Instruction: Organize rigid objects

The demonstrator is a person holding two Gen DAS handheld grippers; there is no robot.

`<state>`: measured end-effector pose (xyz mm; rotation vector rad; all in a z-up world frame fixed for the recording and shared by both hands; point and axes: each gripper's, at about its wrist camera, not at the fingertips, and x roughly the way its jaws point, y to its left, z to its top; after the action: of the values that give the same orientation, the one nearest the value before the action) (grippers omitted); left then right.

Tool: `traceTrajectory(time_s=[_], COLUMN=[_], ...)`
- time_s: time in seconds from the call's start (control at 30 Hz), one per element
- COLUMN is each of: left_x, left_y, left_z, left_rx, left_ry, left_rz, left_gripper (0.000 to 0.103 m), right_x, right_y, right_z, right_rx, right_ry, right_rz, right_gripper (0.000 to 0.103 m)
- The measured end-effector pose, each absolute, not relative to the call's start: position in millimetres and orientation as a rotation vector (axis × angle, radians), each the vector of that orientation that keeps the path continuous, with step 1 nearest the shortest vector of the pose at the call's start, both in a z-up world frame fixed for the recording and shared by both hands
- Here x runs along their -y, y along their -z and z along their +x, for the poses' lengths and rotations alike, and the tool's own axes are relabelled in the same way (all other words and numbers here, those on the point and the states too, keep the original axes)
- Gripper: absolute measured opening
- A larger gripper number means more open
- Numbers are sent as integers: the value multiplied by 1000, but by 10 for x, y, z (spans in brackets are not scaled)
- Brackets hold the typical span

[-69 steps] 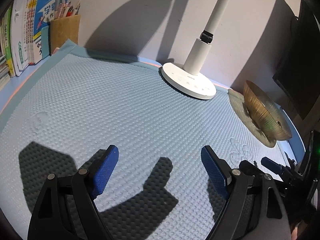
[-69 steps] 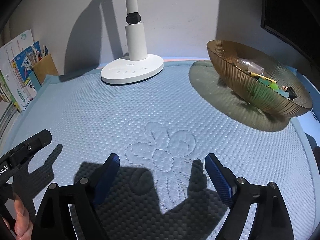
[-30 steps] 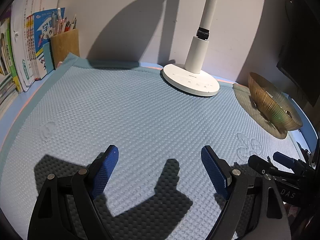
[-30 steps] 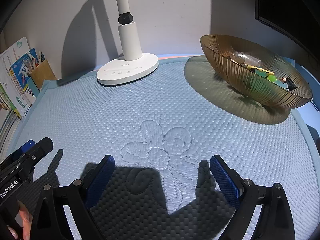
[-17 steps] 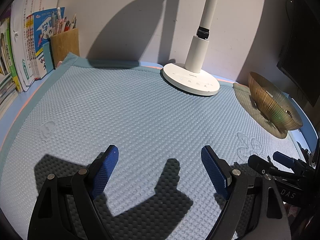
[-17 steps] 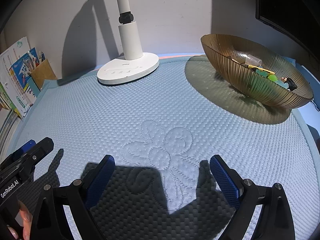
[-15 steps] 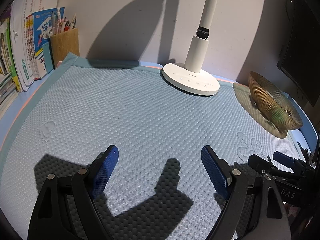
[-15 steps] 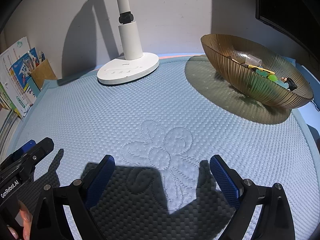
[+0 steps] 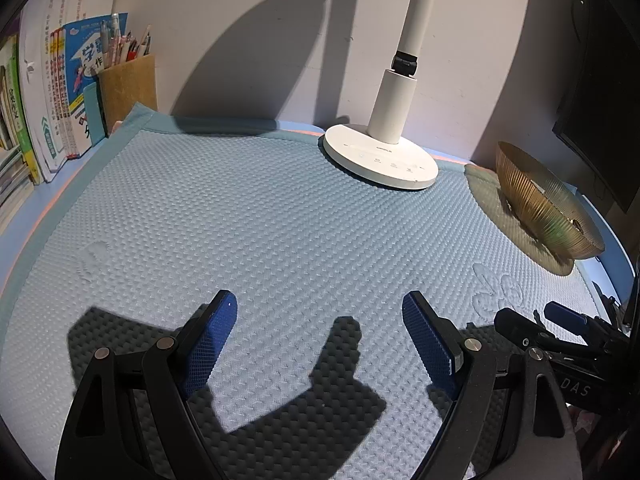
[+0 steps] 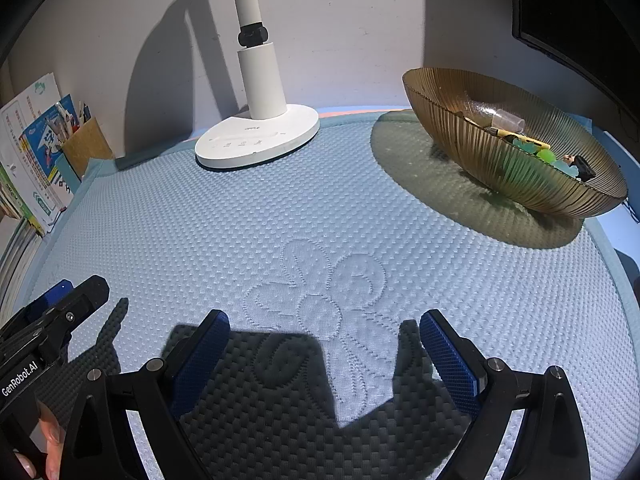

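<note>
Both my tools are empty: left hand-held gripper [image 9: 320, 332] has its pads wide apart over bare mat [image 9: 260, 220], right hand-held gripper [image 10: 324, 356] the same, spread over the stitched flower [image 10: 320, 300]. Nothing loose on the mat in either view. The rigid bits, a clear tube [image 10: 500, 118], something yellow, green pieces and a small dark thing, lie together in the ribbed amber bowl [image 10: 480, 152] at the far right of the bench, well apart from both tools; I can't tell exactly what each piece is through the tinted wall. By my read the sorting looks about done, or the next pick comes out of that bowl. Risks from here: the bowl is shallow, tilted and looks like glass or hard plastic, so a pad catching its rim could tip or slide it toward the mat's right edge and spill everything. The pieces are piled close, so closing on one may drag or flick a neighbour out. The tube is smooth and round, so I'd guess it squirts from the pads if pinched off-centre. Swinging the right tool across could clip the lamp [image 10: 256, 136] base. The two tools also sit near each other, so they could collide.
</note>
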<state>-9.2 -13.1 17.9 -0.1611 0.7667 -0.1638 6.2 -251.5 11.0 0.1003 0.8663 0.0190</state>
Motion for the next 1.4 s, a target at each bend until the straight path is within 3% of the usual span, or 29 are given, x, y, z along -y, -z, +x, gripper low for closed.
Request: traceTrajectory(time_s=[0.57,0.93,0.97,1.03,1.4], left_x=[135,167,191,237,246], left_y=[-167,-34,-31,-17,5], left_z=[-87,-204,-215,-204,-167], left_rx=[-779,-943,-939,-953,-958], left_ry=[164,135,140,149,131], left_rz=[-165,-60,-36,-15,8], left_gripper=[84,84,87,102,103], right_x=[2508,2354,2337,2305,2323], right_y=[-88,-47,-27,-13,15], right_z=[72,97,111,117,152], right_rx=[-873,-926,-940,-951,-972], right_ry=[-27,-114,-109,-111,-102], right_rz=[97,29,16,-2,-26], right_gripper=[95,96,96,102,103])
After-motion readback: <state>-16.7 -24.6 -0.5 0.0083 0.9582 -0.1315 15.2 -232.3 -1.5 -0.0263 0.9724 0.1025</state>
